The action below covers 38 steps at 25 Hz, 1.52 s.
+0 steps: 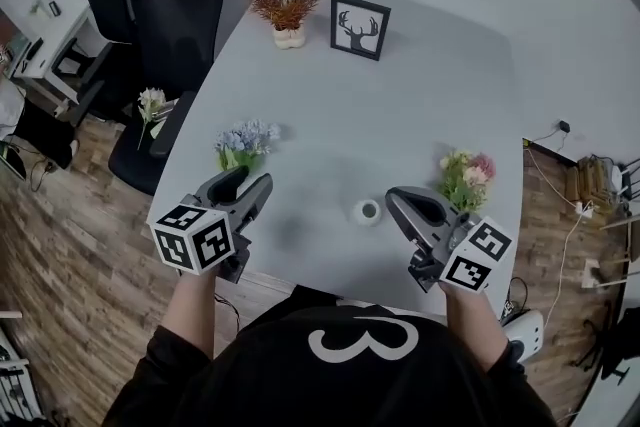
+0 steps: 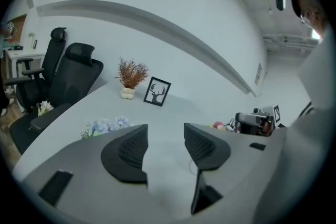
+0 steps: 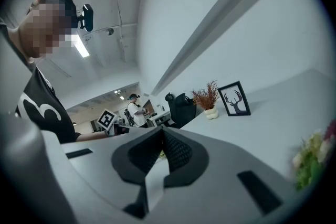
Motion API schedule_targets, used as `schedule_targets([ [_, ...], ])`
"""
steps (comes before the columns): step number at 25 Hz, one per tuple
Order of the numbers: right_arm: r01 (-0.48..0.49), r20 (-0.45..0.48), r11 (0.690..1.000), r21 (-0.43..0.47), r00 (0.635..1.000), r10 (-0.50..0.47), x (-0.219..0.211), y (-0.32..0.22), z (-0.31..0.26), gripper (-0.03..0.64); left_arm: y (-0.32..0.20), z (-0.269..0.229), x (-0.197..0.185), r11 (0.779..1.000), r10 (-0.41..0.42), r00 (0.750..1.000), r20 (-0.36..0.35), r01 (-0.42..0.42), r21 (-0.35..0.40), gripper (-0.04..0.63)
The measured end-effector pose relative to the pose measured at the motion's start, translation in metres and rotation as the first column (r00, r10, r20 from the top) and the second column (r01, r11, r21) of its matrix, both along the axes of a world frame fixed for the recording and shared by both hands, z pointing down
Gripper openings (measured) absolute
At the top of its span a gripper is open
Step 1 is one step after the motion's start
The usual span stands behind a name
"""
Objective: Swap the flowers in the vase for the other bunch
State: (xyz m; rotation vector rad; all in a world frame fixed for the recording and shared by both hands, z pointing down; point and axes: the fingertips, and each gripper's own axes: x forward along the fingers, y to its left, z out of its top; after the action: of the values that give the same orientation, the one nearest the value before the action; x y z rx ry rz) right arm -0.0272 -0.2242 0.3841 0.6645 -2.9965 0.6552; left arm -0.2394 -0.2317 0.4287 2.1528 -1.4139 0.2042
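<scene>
Blue bunch (image 1: pixel 245 143) flat, blooms away, stems nearward

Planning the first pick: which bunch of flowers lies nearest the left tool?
The pale blue bunch, just ahead of the left tool. The pink-and-yellow bunch lies beside the right tool; the white bunch sits on a chair.

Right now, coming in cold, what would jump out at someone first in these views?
Two flower bunches lie on the grey table: a blue one just ahead of the open left gripper, a pink-and-yellow one beside the shut right gripper. Between the grippers stands a small white vase, seemingly empty; a deer picture and a dried plant stand at the far edge.
</scene>
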Motion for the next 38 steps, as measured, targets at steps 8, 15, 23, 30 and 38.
schedule_targets([
  [8,-0.053,0.014,0.997,-0.052,0.998,0.054,0.005,-0.022,0.02,0.008,-0.053,0.051,-0.061,0.987,-0.115,0.983,0.141,0.129,-0.093,0.36],
  [15,-0.101,-0.001,0.991,-0.086,0.995,0.101,0.021,-0.027,0.034,0.008,-0.076,0.111,-0.093,0.948,-0.106,0.954,0.282,0.182,-0.261,0.397],
  [23,-0.044,0.039,0.997,-0.059,0.998,0.047,0.025,-0.023,0.03,0.008,-0.093,0.167,-0.105,0.878,-0.021,0.928,0.373,0.196,-0.438,0.41],
  [30,-0.054,0.051,0.996,-0.073,0.997,0.057,0.033,-0.023,0.036,0.008,-0.099,0.193,-0.111,0.833,0.003,0.899,0.439,0.241,-0.498,0.407],
  [38,-0.069,0.057,0.994,-0.084,0.996,0.074,0.036,-0.028,0.039,0.008,-0.099,0.204,-0.11,0.834,0.032,0.897,0.442,0.22,-0.507,0.377],
])
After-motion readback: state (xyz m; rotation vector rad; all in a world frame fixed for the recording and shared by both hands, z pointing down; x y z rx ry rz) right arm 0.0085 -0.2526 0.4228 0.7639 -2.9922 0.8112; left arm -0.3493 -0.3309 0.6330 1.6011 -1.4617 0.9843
